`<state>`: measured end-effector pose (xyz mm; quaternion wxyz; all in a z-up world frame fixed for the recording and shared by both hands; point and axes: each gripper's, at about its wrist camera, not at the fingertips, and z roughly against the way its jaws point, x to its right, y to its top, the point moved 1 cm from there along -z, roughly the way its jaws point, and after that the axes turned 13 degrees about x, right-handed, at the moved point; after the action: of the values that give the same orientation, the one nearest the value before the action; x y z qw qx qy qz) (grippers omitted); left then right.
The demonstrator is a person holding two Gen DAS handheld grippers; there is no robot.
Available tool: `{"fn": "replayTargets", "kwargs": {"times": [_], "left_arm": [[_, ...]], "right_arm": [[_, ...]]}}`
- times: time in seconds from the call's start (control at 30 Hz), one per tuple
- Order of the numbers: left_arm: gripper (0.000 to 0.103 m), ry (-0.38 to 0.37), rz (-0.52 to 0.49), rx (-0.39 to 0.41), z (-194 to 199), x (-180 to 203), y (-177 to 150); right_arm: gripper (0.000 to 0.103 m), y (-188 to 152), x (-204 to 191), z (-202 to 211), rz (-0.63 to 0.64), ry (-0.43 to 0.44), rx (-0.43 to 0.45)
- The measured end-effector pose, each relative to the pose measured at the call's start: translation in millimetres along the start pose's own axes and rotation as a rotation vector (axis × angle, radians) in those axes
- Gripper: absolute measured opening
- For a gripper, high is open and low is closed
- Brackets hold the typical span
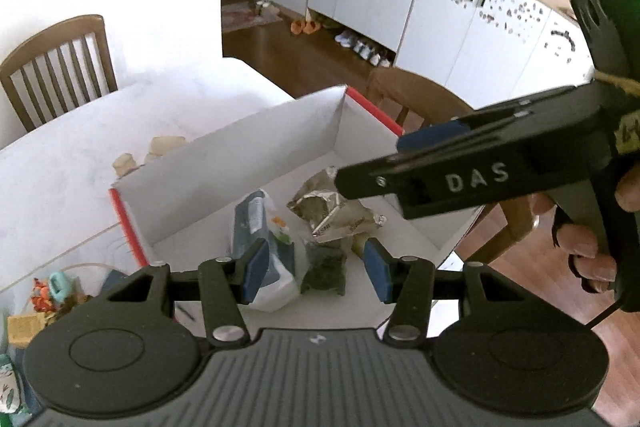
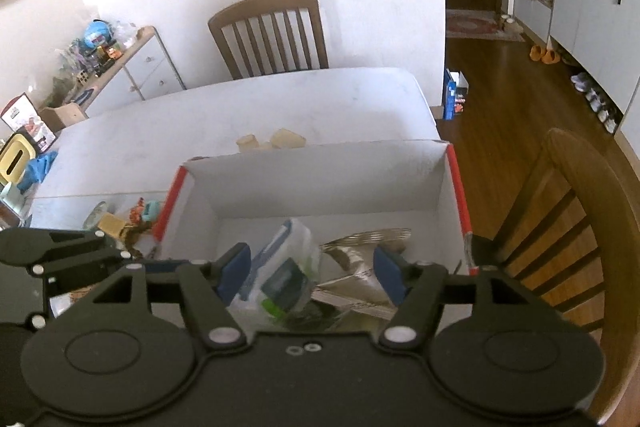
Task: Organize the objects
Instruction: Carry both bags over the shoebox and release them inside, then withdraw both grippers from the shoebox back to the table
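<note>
A white box with red edges sits on the white table, and both grippers hang above its open top, pointing down into it. The left gripper stands released: its blue pads are apart and nothing is pressed between them. Seen through its gap, a small dark packet lies on the box floor at the near side, with a blue-and-white bag just to its left and a crumpled foil pouch just beyond it, all three close together or touching. The right gripper is also released, its pads wide and free of any object; in its own view the bag and the foil pouch lie below the gap, on the box floor, not raised with the fingers. In the left wrist view the right gripper reaches in from the right, held by a hand, its tips over the foil pouch and apart from it. Beyond the far wall of the box a few pale blocks rest on the table. Left of the box lies a clear tray with small colourful things in it. Wooden chairs stand at the far side and the right side of the table.
</note>
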<state>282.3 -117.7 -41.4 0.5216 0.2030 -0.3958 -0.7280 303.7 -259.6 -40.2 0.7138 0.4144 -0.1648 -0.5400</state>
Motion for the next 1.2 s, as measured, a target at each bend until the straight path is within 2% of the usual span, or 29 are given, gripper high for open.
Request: {"fn": "replayTargets", "kwargs": {"times": [0.13, 0.23, 0.43, 0.57, 0.87, 1.2], "left_arm": [[0.052, 0.005, 0.017, 0.032, 17.7, -12.3, -0.7], [0.064, 0.009, 0.037, 0.055, 33.3, -23.9, -1.8], [0.065, 0.019, 0.075, 0.089, 62.3, -48.8, -9.1], [0.075, 0.036, 0.095, 0.114, 81.4, -66.6, -15.0], [0.078, 0.073, 0.118, 0.154, 118.2, -106.0, -32.2], [0.078, 0.121, 0.149, 0.18, 152.5, -152.5, -54.2]], "right_arm": [[0.07, -0.6, -13.0, 9.8, 0.002, -0.003, 0.027], [0.074, -2.6, -23.8, 15.7, -0.006, -0.003, 0.042], [0.084, -9.8, -47.8, 29.2, -0.027, 0.011, 0.09], [0.091, -14.9, -62.5, 36.3, -0.043, 0.014, 0.119], [0.099, -32.2, -105.6, 44.4, -0.059, 0.034, 0.164], [0.099, -49.2, -154.8, 36.3, -0.048, 0.041, 0.15]]}}
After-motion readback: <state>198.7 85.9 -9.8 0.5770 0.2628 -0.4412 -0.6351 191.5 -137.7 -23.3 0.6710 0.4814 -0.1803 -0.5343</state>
